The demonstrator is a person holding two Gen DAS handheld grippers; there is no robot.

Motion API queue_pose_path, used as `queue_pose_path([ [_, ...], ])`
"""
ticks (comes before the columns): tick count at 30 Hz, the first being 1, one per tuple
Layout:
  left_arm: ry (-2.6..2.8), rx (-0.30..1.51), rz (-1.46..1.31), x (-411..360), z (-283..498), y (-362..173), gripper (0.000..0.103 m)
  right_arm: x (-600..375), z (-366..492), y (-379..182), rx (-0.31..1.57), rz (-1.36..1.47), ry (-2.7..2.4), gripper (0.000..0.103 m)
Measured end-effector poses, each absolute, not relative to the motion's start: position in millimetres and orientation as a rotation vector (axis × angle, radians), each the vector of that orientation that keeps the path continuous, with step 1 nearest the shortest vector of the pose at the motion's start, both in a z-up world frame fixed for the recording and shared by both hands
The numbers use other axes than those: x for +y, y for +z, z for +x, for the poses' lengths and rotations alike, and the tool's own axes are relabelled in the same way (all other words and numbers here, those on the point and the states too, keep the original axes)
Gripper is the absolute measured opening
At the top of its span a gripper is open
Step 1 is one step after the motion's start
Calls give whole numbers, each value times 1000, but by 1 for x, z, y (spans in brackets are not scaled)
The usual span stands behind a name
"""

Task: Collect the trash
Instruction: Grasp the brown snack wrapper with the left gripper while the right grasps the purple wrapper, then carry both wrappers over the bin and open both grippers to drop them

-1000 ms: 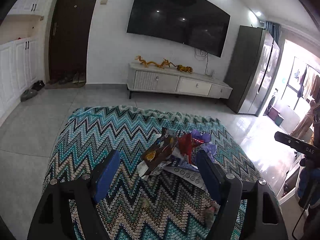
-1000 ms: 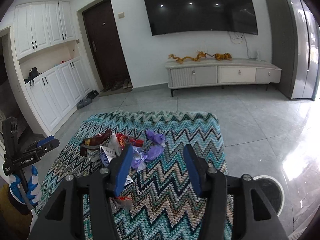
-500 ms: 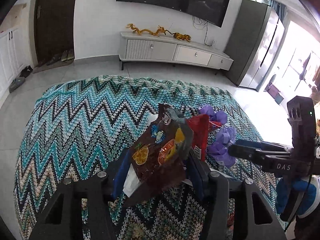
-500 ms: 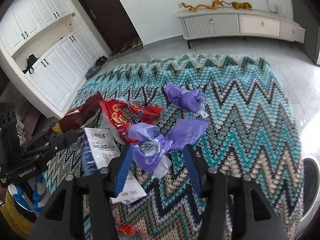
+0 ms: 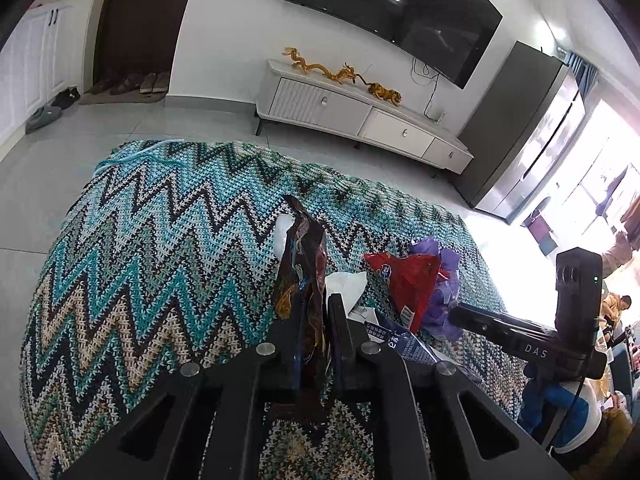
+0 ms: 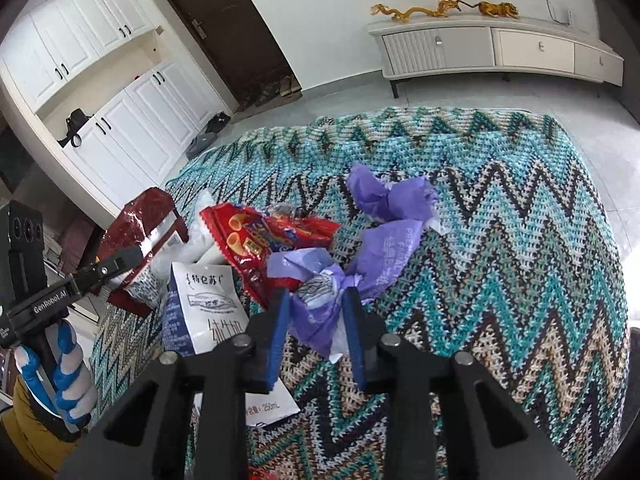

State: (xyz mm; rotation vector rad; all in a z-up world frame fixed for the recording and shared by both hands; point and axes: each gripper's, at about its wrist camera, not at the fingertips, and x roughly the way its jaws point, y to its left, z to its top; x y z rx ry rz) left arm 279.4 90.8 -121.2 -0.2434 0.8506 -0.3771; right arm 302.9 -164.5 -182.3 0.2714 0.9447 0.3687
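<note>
A zigzag-knit counter (image 6: 520,240) fills the frame; my left claw (image 5: 316,320) pinches the brown wrapper (image 5: 304,248) upright, while my right claw (image 6: 316,308), half-closed, straddles the purple bag (image 6: 320,300) at lower centre.

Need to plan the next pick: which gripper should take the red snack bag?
Neither is free yet. The left gripper is shut on the brown wrapper; the right gripper straddles the purple wrapper, right beside the red snack bag, so probably right.
</note>
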Motion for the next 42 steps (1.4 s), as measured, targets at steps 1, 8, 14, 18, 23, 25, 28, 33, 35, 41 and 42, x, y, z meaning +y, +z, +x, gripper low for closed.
queue_pose_path([
  [1, -376, 846, -245, 94, 276, -120, 10, -164, 301, -182, 946, 268, 370, 24],
  [8, -352, 801, -236, 107, 253, -103, 9, -158, 281, -179, 919, 263, 389, 13],
  [14, -342, 752, -240, 113, 238, -80, 8, -158, 256, -153, 846, 246, 409, 13],
  [18, -351, 714, -229, 109, 225, -58, 7, -166, 236, -127, 784, 226, 415, 13],
  [23, -385, 655, -205, 90, 208, -28, 7, -192, 205, -90, 694, 219, 410, 13],
  [25, -409, 638, -187, 78, 205, -16, 6, -209, 192, -75, 658, 221, 400, 13],
  [28, -455, 623, -141, 49, 197, -2, 6, -230, 172, -59, 611, 224, 373, 13],
  [33, -567, 627, -67, -24, 195, 11, 6, -282, 140, -48, 558, 250, 290, 13],
  [35, -617, 635, -34, -58, 194, 14, 6, -310, 126, -51, 548, 269, 247, 13],
  [41, -779, 689, 68, -176, 191, 0, 6, -399, 92, -77, 558, 352, 89, 13],
  [42, -800, 703, 79, -194, 191, -5, 6, -414, 87, -85, 567, 369, 64, 13],
])
